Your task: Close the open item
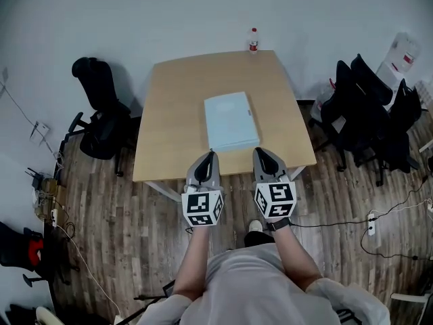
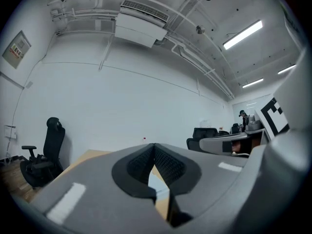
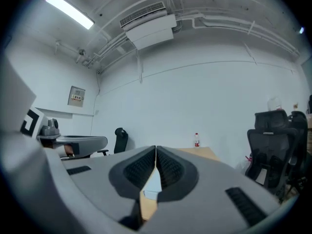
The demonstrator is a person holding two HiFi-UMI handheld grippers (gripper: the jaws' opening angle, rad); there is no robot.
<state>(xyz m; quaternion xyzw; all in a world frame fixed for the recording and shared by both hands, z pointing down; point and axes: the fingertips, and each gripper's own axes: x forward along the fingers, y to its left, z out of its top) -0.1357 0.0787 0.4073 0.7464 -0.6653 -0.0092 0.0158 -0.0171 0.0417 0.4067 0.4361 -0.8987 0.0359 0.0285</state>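
A flat light-blue item [image 1: 231, 120], like a thin laptop or folder, lies on the wooden table [image 1: 172, 107] a little right of its middle, long side running away from me. My left gripper [image 1: 211, 153] hovers over the table's near edge by the item's near left corner, jaws pressed together and empty. My right gripper [image 1: 258, 151] is level with it at the item's near right corner, also shut on nothing. In the left gripper view the jaws of the left gripper [image 2: 154, 145] meet at the tip; a sliver of the item [image 2: 158, 184] shows below. The right gripper [image 3: 156, 147] looks the same.
A small bottle with a red cap [image 1: 254, 40] stands at the table's far edge. A black office chair [image 1: 98, 114] sits to the left, and several black chairs [image 1: 369, 114] crowd the right. Cables and a power strip [image 1: 371, 223] lie on the wood floor.
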